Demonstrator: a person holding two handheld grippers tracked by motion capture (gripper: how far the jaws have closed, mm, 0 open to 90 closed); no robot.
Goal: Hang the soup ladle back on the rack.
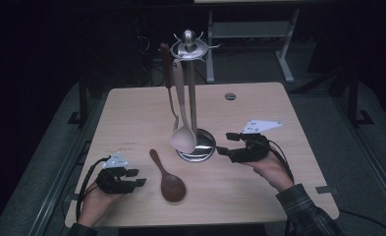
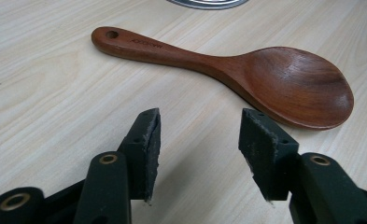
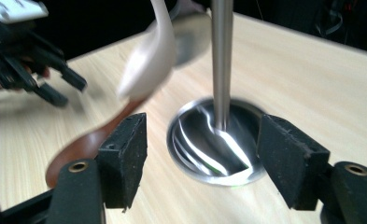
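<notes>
The left gripper (image 1: 131,177), jaws apart and empty, sits just left of the wooden spoon (image 1: 168,178), which lies flat on the table (image 1: 259,196), handle pointing away, bowl near, while the right gripper (image 1: 226,143) gapes empty beside the stand's base (image 1: 203,147).

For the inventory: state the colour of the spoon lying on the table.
Dark reddish-brown wood spoon; clearest in the left gripper view.

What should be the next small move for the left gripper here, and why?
Probably ease the left gripper forward to the dark brown wooden rice spoon lying flat on the light wooden table. Its jaws stand apart with nothing between them, just short of the spoon, beside the steel hanging stand.
</notes>
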